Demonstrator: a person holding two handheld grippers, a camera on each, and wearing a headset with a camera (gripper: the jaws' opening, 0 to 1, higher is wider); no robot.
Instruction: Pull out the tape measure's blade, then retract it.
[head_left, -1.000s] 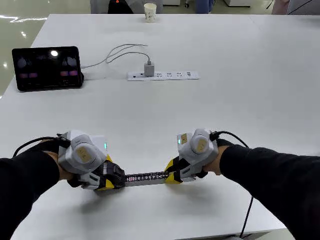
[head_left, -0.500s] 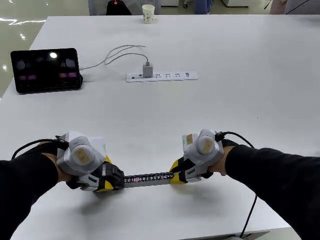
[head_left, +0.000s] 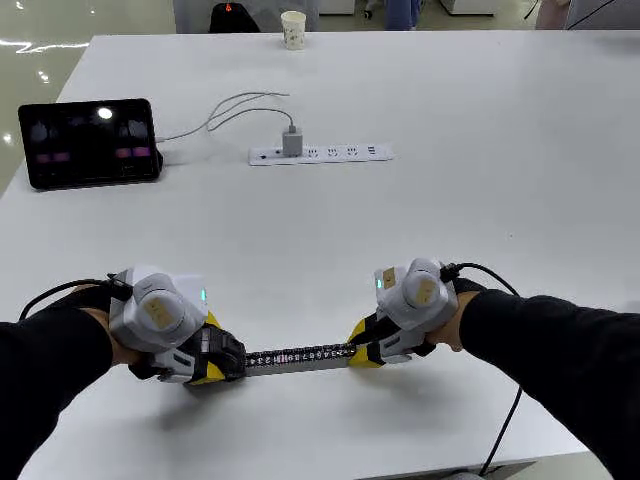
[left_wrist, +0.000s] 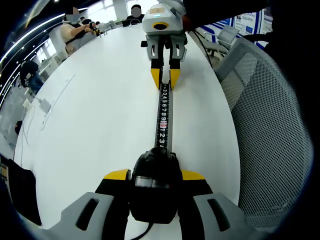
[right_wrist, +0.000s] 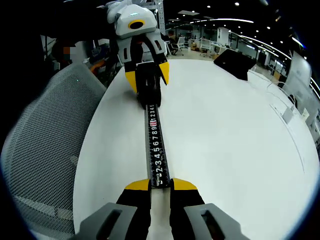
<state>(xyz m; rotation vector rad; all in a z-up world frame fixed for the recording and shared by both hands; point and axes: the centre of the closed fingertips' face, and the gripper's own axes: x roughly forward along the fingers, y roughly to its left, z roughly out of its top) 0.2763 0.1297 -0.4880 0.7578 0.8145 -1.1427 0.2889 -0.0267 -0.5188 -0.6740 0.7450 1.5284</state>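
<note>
The tape measure lies low in the head view, along the near edge of the white tabletop (head_left: 450, 200), stretched between the two grippers. Its black case (head_left: 228, 352) sits at the lower left of centre, and the blade (head_left: 300, 355) runs out of it to the right in a nearly level line, its printed numbers facing up.

The left gripper (head_left: 215, 358) has the case clamped between its yellow-tipped jaws. They are open only as wide as the case, and press on both of its sides. In the left gripper view the case fills the gap between the jaws at the bottom centre, and the blade runs straight up the frame to the other gripper near the top.

The right gripper (head_left: 362, 356) is at the lower right of centre in the head view, at the free end of the blade. In the right gripper view its jaws are almost closed, with the blade's end pinched between the yellow tips at the bottom centre. From there the blade runs up the frame to the case. Whether the blade touches the tabletop or hangs just above it, I cannot tell.

Further up the head view lie a dark tablet (head_left: 92, 142) at the upper left, a white power strip (head_left: 330, 153) with a charger (head_left: 291, 143) plugged in near the top centre, and a paper cup (head_left: 293, 28) at the far edge. A grey mesh chair (left_wrist: 270, 125) shows beside the tabletop in both gripper views.
</note>
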